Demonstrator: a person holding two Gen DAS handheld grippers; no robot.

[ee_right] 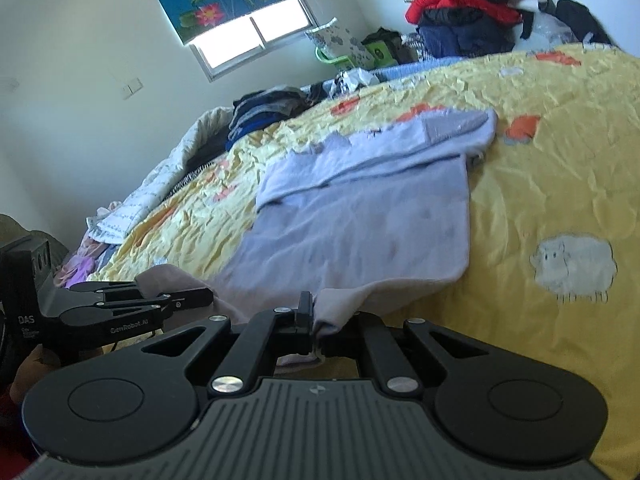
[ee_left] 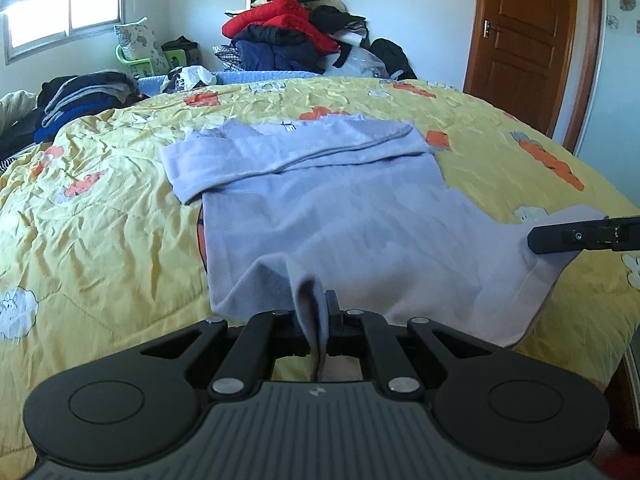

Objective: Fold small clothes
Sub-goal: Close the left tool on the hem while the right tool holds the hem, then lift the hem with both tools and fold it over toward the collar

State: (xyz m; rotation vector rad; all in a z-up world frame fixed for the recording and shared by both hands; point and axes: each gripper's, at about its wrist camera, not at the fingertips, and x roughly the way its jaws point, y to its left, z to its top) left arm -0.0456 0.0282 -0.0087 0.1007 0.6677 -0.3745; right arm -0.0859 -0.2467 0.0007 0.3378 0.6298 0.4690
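A small light lavender shirt [ee_left: 320,200] lies spread on the yellow quilt [ee_left: 100,208], its sleeves folded across the top. My left gripper [ee_left: 316,312] is shut on the shirt's near left hem corner, which bunches between the fingers. My right gripper [ee_right: 314,320] is shut on the near right hem corner of the shirt [ee_right: 360,216]. The right gripper's finger [ee_left: 568,236] shows at the right of the left wrist view, on that corner. The left gripper [ee_right: 200,298] shows at the left of the right wrist view.
A stack of folded dark clothes [ee_left: 80,100] sits at the bed's far left. A heap of red and dark jackets [ee_left: 288,28] stands behind the bed. A brown door [ee_left: 524,40] is at the right. The bed's near edge is just below the grippers.
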